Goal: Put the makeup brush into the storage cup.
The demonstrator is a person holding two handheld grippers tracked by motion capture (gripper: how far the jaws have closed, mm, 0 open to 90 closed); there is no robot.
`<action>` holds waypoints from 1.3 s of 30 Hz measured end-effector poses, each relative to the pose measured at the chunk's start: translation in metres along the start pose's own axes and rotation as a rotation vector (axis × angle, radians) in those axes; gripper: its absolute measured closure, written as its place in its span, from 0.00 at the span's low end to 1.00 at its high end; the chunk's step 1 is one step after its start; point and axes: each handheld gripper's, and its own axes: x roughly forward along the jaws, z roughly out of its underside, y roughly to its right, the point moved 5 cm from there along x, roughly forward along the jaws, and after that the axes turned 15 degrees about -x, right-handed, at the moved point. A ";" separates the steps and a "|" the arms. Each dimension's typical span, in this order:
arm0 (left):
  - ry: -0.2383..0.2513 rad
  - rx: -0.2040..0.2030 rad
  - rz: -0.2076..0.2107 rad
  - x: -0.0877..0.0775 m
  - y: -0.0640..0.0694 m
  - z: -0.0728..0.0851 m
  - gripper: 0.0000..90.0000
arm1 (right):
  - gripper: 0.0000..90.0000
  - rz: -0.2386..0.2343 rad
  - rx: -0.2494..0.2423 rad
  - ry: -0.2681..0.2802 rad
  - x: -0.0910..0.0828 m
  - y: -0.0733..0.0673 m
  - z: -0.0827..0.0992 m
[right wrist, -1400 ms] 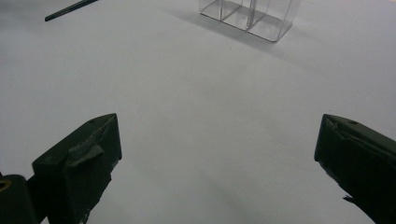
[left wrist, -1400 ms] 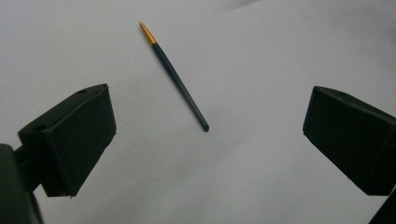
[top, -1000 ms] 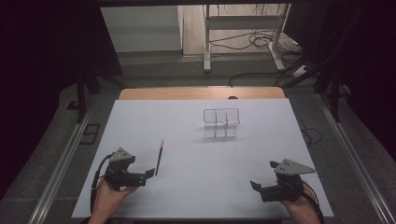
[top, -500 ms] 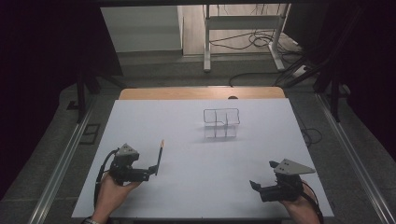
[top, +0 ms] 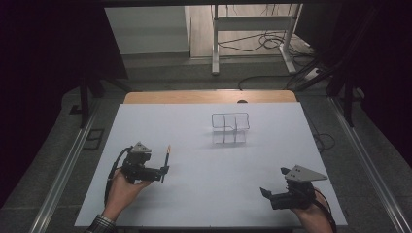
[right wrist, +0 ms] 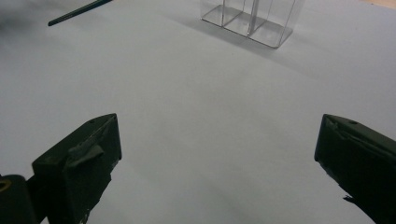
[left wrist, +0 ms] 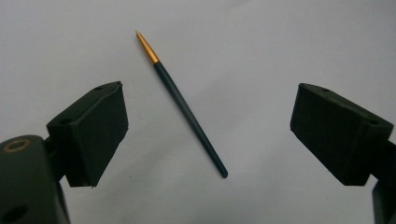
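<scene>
A thin paintbrush [top: 166, 162] with a dark handle and a gold tip lies on the white table [top: 204, 194] at the left. My left gripper [top: 159, 171] sits just left of it, its jaws reaching the handle's near end. In the left gripper view the brush [left wrist: 187, 112] lies flat and slanted between the two wide-apart pads [left wrist: 93, 130], touching neither. My right gripper [top: 266, 194] rests open near the front right edge, with nothing between its jaws in the right gripper view [right wrist: 219, 121].
A clear acrylic organizer [top: 230, 128] with several compartments stands upright at the table's middle back, also seen as the clear box [right wrist: 252, 23] ahead of the right gripper. A wooden strip [top: 209, 97] borders the far edge. Metal rails [top: 63, 179] run along both sides.
My left gripper has moved right and a little forward, up to the brush. The brush and the right gripper have stayed where they were.
</scene>
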 end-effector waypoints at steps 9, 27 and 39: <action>-0.052 0.015 -0.021 0.010 0.000 -0.008 0.14 | 0.01 -0.004 0.000 -0.009 0.001 0.000 0.001; -0.139 0.022 -0.078 0.029 -0.008 -0.029 0.14 | 0.01 -0.022 0.006 -0.033 0.003 -0.002 0.003; -0.213 -0.017 -0.097 0.042 -0.011 -0.039 0.24 | 0.02 -0.035 0.012 -0.051 0.005 -0.004 0.004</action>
